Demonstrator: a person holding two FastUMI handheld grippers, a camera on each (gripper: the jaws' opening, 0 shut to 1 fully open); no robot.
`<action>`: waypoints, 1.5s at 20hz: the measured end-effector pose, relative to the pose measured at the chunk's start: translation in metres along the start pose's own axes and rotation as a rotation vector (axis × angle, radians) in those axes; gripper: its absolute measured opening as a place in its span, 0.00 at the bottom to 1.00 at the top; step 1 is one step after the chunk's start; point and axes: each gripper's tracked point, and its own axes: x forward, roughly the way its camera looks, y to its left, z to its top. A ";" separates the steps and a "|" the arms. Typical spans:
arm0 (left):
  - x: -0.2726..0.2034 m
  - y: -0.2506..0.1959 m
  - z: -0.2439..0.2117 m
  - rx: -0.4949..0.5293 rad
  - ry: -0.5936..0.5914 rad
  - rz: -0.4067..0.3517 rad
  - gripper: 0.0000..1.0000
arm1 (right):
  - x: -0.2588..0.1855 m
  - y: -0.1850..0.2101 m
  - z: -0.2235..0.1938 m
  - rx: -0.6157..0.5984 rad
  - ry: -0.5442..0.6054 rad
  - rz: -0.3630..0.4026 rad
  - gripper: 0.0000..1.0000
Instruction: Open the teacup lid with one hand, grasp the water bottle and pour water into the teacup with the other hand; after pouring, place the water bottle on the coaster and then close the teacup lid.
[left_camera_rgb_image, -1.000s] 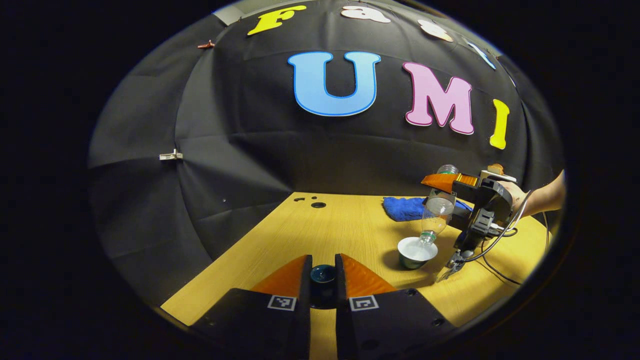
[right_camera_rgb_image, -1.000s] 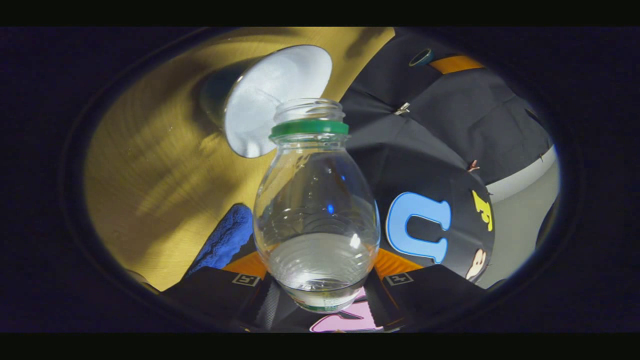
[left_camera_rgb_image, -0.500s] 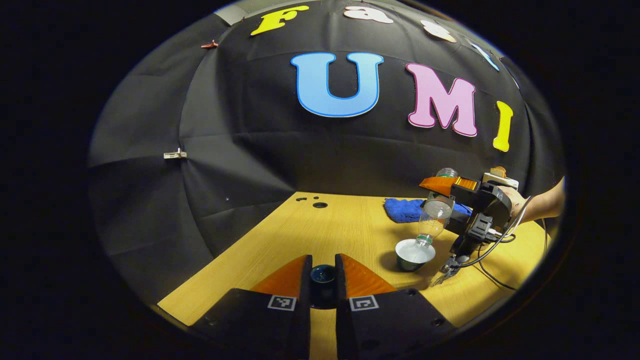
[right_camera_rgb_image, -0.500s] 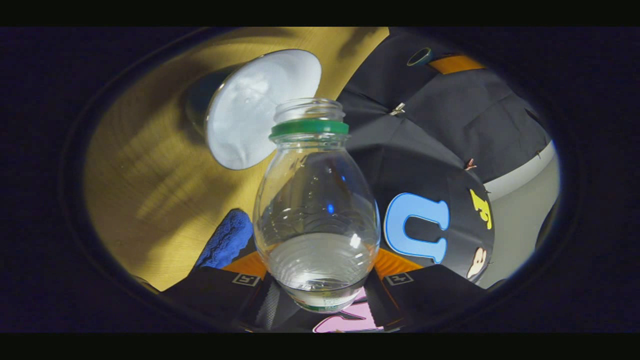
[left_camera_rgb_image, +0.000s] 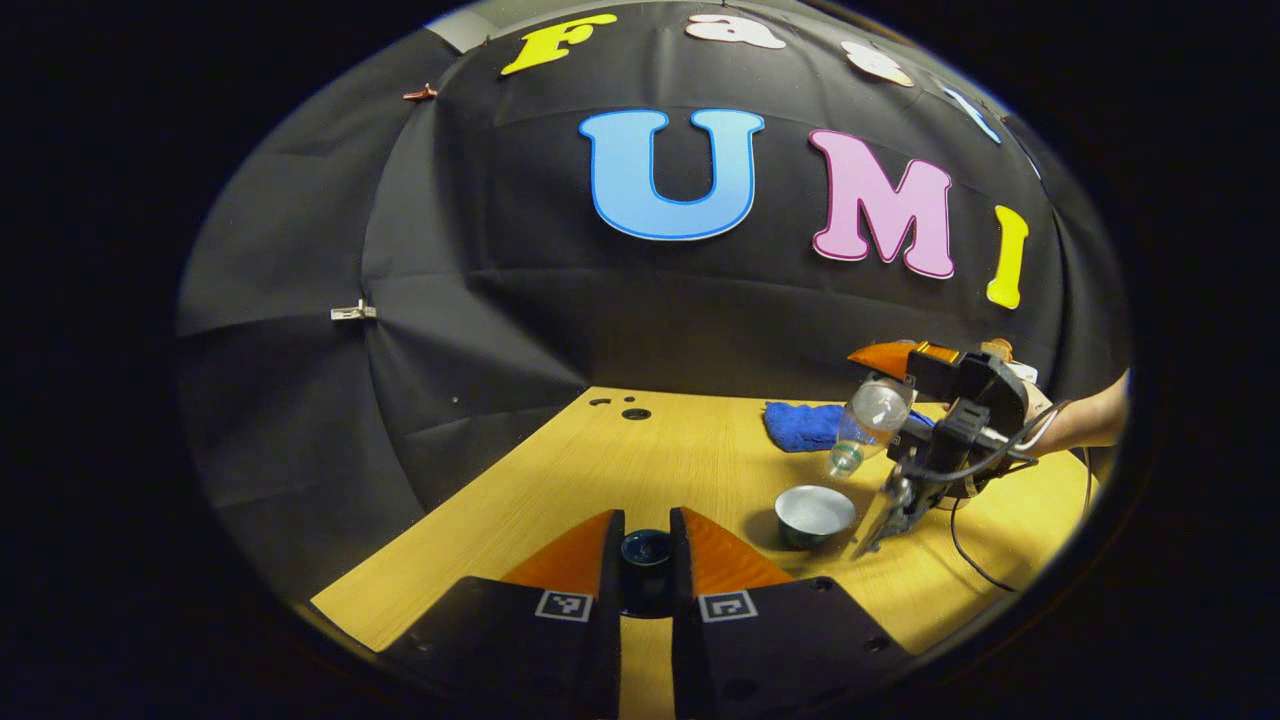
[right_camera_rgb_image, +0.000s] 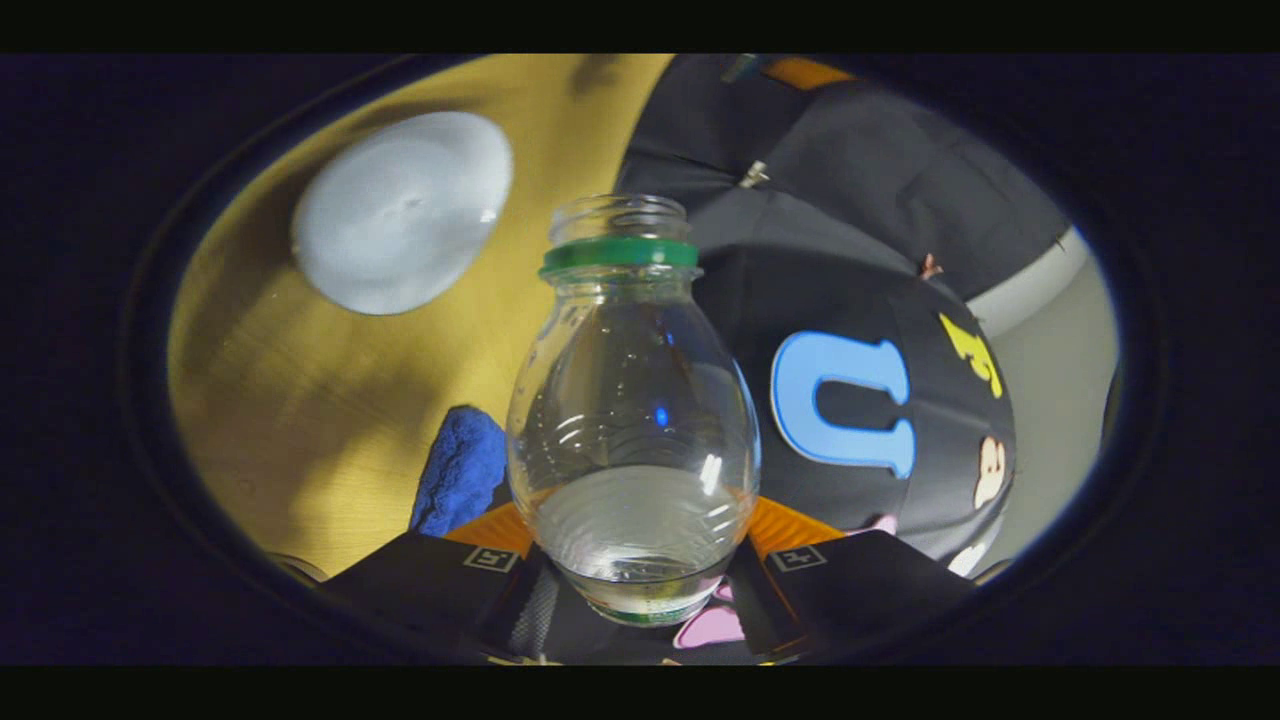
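My left gripper (left_camera_rgb_image: 646, 520) sits low at the table's near edge, shut on the knob of a dark teal teacup lid (left_camera_rgb_image: 646, 549). The open teacup (left_camera_rgb_image: 815, 513), white inside, stands on the wooden table to the right. Above and just right of it a clear water bottle (left_camera_rgb_image: 862, 432) tilts mouth-down, apart from the cup, held by my right gripper (left_camera_rgb_image: 885, 385). In the right gripper view that gripper (right_camera_rgb_image: 640, 560) is shut on the bottle (right_camera_rgb_image: 630, 420), which has a green neck ring and no cap. The teacup (right_camera_rgb_image: 400, 212) lies beyond it at upper left.
A blue cloth (left_camera_rgb_image: 800, 425) lies on the table behind the cup, also seen as a blue cloth (right_camera_rgb_image: 460, 468) beside the bottle. A person's forearm (left_camera_rgb_image: 1085, 425) and a black cable (left_camera_rgb_image: 975, 572) are at the right. Small holes (left_camera_rgb_image: 636, 413) mark the table's far edge.
The right gripper has lifted the bottle up and away from the teacup; its mouth no longer hangs in the cup. The left gripper has kept still with the lid.
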 end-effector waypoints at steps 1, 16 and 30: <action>0.000 -0.003 0.000 -0.006 0.003 0.001 0.24 | -0.005 0.002 -0.009 0.099 0.049 0.017 0.75; 0.006 -0.072 0.008 -0.005 0.000 -0.105 0.24 | -0.088 0.010 -0.077 1.476 0.364 0.076 0.76; 0.014 -0.107 -0.012 -0.031 0.026 -0.125 0.24 | -0.106 0.079 -0.096 1.773 0.420 0.047 0.77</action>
